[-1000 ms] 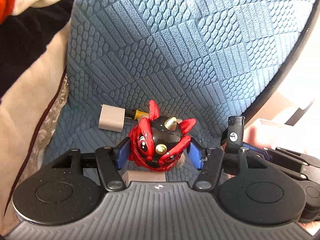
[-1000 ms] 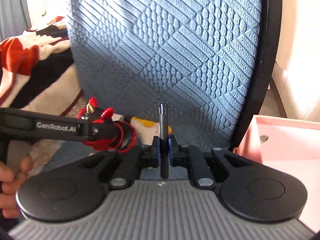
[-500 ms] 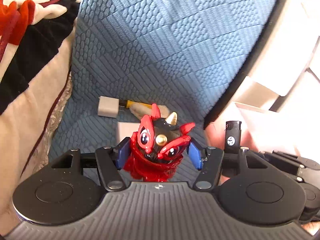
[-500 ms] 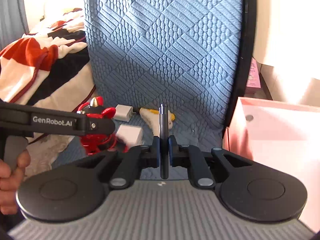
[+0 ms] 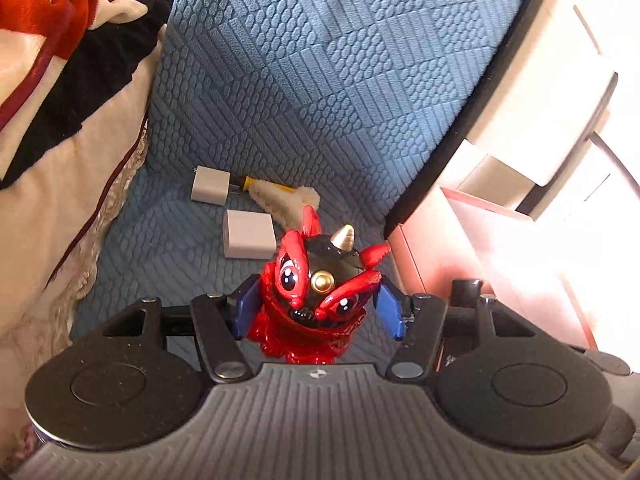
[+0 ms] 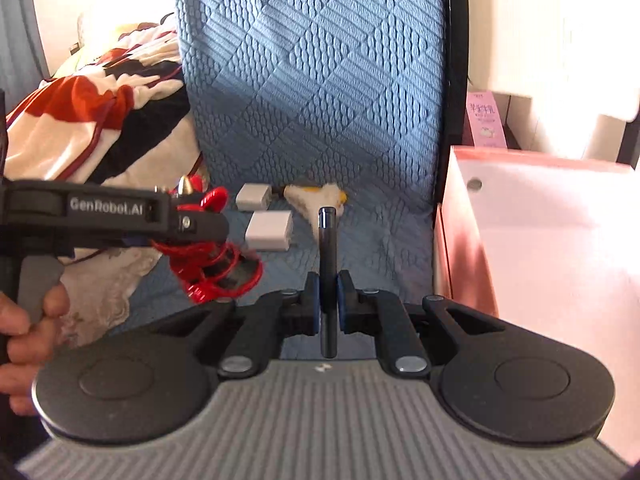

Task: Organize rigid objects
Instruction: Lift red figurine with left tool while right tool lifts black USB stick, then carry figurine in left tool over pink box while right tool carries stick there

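My left gripper [image 5: 316, 308] is shut on a red and black horned figurine [image 5: 316, 296] and holds it above the blue quilted mat [image 5: 320, 92]. The figurine also shows in the right wrist view [image 6: 212, 256], under the left gripper's arm. My right gripper [image 6: 328, 300] is shut on a thin black lighter [image 6: 327, 264] that stands upright between its pads. Two white charger blocks [image 5: 249, 234] [image 5: 211, 185] and a yellow-handled fluffy brush [image 5: 280, 196] lie on the mat.
A pink open box [image 6: 540, 248] stands to the right of the mat; it also shows in the left wrist view [image 5: 480, 264]. A red, black and white blanket [image 6: 100, 128] lies to the left. A pink carton [image 6: 486, 120] stands behind the box.
Both grippers have risen and pulled back from the mat with their objects. The figurine has lifted off the mat, uncovering the nearer white charger block. The pink box has come further into view.
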A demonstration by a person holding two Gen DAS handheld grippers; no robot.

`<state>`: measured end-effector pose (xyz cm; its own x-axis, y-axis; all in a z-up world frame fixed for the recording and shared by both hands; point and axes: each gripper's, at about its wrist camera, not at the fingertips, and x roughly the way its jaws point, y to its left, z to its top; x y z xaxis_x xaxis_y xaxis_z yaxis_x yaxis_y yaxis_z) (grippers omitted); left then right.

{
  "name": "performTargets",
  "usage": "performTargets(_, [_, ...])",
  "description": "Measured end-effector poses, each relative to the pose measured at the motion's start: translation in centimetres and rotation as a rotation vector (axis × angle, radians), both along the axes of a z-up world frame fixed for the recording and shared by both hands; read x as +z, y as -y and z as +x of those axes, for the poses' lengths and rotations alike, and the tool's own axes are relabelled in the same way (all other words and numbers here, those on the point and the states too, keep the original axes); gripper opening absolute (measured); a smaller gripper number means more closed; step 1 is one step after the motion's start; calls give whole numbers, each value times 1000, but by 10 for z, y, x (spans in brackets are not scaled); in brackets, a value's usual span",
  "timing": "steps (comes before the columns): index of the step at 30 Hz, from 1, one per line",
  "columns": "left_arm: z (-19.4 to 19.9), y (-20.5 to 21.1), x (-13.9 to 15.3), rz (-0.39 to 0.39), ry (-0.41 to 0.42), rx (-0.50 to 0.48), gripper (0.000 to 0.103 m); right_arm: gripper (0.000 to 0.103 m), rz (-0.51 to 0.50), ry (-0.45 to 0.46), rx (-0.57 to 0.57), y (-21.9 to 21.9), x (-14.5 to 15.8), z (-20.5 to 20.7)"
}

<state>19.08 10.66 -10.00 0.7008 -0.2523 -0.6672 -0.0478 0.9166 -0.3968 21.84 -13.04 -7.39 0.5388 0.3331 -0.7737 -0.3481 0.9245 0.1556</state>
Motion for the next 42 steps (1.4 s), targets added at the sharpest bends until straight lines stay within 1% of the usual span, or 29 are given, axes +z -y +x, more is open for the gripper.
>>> performTargets(6, [-15,7,13,12,15,13,66,12,25,-40,12,5,2,-16])
performTargets(8, [-21,9,18,-4,5,37,66,12,47,-64,13,7,7,-17])
performTargets(11, [-26,14,26,-34,3,46,66,12,62,-53,20,10,20,-16])
performTargets(14, [-24,21,37,-23,-2,61,66,12,69,-51,24,13,32,-12])
performTargets(17, [-23,30,50,-15,2,69,66,12,70,-28,32,21,48,-7])
performTargets(21, [-23,43,68,-8,13,72,66,12,79,-19,26,36,65,3])
performTargets(24, [-19,50,79,-26,19,75,66,12,76,0,16,48,78,11])
performTargets(26, [-14,56,87,-24,27,67,66,12,84,11,11,57,86,16])
performTargets(28, [-8,65,97,-15,39,67,66,12,89,26,7,65,95,22])
performTargets(33, [3,89,119,-35,85,60,66,12,102,58,0,87,117,33])
performTargets(36, [12,104,131,-31,109,50,66,12,109,84,-4,98,130,39])
performTargets(38, [16,113,136,-27,115,43,66,12,107,104,-11,107,136,44])
performTargets(42, [24,136,142,-26,125,13,66,12,106,110,-43,129,137,49])
